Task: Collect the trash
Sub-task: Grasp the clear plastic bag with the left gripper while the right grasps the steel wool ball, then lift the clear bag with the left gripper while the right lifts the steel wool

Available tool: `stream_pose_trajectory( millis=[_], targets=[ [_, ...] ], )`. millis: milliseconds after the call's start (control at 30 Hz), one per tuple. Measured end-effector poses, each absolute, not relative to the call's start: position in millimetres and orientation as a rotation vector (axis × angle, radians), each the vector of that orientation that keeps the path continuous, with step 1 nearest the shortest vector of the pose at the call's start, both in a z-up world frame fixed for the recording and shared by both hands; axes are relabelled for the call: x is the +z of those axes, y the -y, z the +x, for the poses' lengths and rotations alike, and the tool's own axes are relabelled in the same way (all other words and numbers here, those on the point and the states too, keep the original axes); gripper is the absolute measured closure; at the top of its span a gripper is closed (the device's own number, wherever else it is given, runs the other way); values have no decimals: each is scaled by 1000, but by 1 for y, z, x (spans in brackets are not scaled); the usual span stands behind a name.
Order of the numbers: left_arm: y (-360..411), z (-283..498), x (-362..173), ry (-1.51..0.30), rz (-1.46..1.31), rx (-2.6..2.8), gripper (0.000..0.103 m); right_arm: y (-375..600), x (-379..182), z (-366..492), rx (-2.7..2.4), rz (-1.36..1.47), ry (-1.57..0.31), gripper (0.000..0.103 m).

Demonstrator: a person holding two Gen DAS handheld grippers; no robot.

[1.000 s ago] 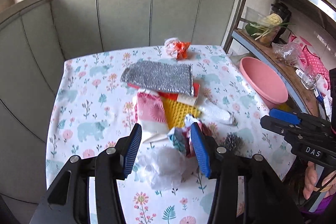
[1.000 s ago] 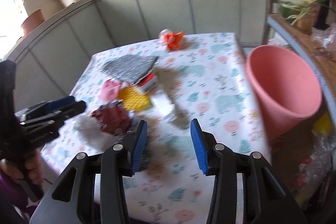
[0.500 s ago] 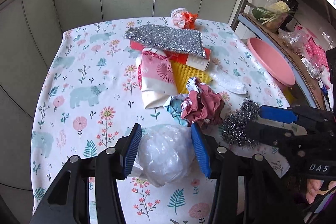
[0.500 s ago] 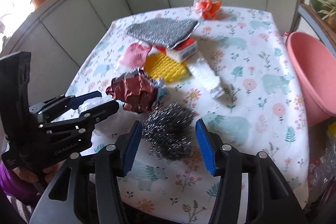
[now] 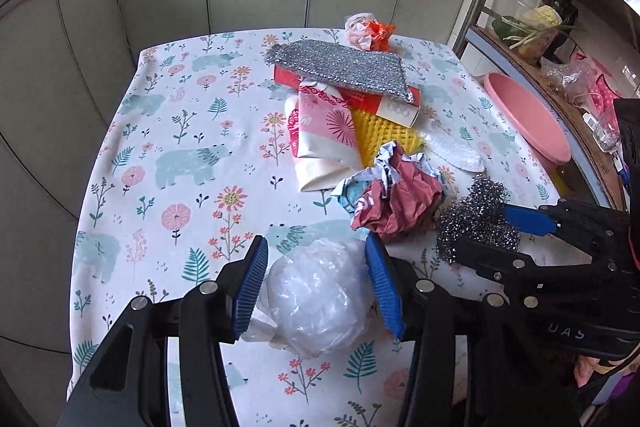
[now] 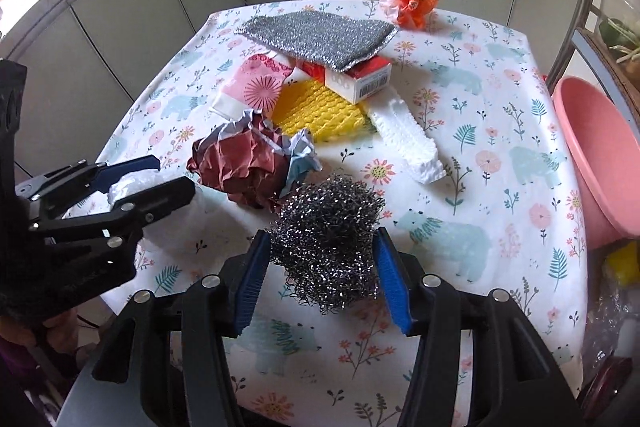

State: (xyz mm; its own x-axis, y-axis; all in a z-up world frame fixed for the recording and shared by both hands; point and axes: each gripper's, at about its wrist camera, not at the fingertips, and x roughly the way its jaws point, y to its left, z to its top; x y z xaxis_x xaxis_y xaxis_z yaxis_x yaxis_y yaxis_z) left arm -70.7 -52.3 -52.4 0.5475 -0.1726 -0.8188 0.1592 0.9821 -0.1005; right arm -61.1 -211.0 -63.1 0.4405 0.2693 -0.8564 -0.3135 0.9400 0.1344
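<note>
A crumpled white plastic bag (image 5: 316, 303) lies on the flowered tablecloth (image 5: 176, 131) between the open fingers of my left gripper (image 5: 318, 281). A steel wool ball (image 6: 328, 239) lies between the open fingers of my right gripper (image 6: 322, 279). The pads stand beside each item without squeezing it. A crumpled dark red paper wad (image 5: 396, 199) lies between the two items and also shows in the right wrist view (image 6: 244, 163). An orange and white plastic scrap (image 5: 370, 31) sits at the table's far edge.
A grey glitter cloth (image 5: 336, 65) covers a red box (image 5: 372, 101), with a pink packet (image 5: 324, 135), a yellow mesh (image 6: 320, 111) and a white foam strip (image 6: 408, 139) nearby. A pink basin (image 6: 600, 155) stands right of the table, below a metal shelf rack (image 5: 560, 39).
Both grippers have moved forward and down. The plastic bag now sits deeper between the left fingers, and the steel wool deeper between the right fingers. Both stay open.
</note>
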Motion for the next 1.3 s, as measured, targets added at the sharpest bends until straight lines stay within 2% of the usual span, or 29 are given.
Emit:
stream_pose_trajectory(
  millis=[333, 1033, 1133, 1200, 1300],
  targets=[
    [53, -73, -53, -965, 15, -184, 53, 206, -61, -65, 358, -90, -1030, 56],
    [51, -77, -49, -955, 12, -174, 59, 200, -60, -67, 339, -130, -1020, 56],
    [50, -78, -48, -951, 11, -177, 62, 200, -59, -68, 341, -128, -1020, 56],
    [50, -78, -47, -947, 13, -182, 69, 201, -58, -68, 342, -126, -1019, 56],
    [51, -80, -46, -941, 17, -189, 73, 202, -57, -68, 345, -120, -1017, 59]
  ],
)
